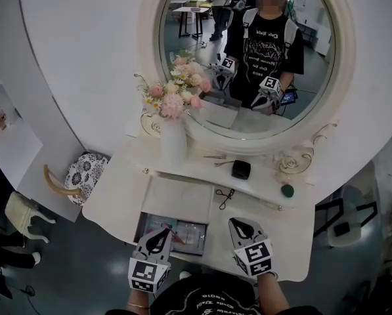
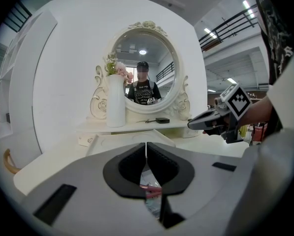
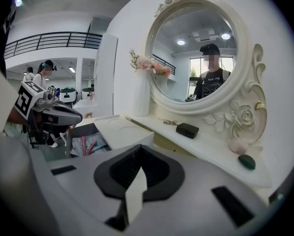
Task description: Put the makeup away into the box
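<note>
I hold my left claw [image 1: 163,233] low over the open box [image 1: 142,228] at the near edge of the surface [image 1: 278,245]. Its jaws are together and I see nothing clamped in them. The pink sticks [image 1: 178,239] that show through the gap lie in the box below. My right claw [image 1: 240,224] hovers beside it over bare surface, jaws together and empty too.

I judge this a pause between items: both claws wait near the box, so a drop would be a short move. The makeup left to fetch sits well apart on the raised shelf [image 1: 261,190] under the mirror [image 1: 344,61]: a black compact [image 1: 241,169], an eyelash curler [image 1: 224,197] and a small green piece [image 1: 287,190].

As for writing, I can read no brand on the compact. The marker cubes carry only black-and-white squares (no letters), and the shirt print in the mirror is too small to read.
</note>
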`<state>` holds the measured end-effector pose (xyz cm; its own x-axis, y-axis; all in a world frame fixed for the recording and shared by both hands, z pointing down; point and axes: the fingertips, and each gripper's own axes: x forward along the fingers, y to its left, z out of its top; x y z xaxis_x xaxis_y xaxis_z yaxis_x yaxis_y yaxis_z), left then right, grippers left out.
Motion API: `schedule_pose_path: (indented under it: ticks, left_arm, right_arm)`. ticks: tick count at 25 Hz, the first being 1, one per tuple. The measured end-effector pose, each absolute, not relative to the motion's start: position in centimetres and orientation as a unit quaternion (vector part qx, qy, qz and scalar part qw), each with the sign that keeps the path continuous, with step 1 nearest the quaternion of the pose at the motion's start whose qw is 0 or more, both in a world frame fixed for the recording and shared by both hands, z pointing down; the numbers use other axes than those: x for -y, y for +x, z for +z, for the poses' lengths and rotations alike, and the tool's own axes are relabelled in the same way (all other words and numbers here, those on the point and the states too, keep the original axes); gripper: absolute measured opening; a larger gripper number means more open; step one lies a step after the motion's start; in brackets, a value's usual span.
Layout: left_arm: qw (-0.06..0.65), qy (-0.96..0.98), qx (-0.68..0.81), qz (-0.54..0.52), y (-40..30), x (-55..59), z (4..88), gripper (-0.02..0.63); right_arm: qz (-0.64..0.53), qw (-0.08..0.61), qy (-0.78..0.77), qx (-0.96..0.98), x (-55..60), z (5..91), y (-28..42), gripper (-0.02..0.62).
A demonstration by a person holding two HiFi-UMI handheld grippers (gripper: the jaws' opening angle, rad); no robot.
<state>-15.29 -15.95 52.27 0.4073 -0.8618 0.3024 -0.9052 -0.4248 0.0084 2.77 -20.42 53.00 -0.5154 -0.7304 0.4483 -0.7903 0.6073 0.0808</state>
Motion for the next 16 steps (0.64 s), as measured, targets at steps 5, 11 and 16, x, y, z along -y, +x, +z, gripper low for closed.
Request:
schedule_pose_path:
  ticks: [5,11,16]
  left_arm:
    - [0.086,0.835,0.528,0.131,-15.16,15.97,52.51,0.023]
    - [0.089,0.835,0.527,0.132,-14.99,16.13,52.59,0.023]
    - [0.088,0.836,0.525,0.131,-14.78,16.28,52.61,0.023]
  right_arm:
    - [0.066,0.227,0.436,0.869,20.42,53.23,2.77,0.008]
    - [0.062,0.232,0.432,0.869,20.51,53.29,2.69,0.008]
    - [0.062,0.236,0.431,0.869,20.47,53.52,2.77,0.008]
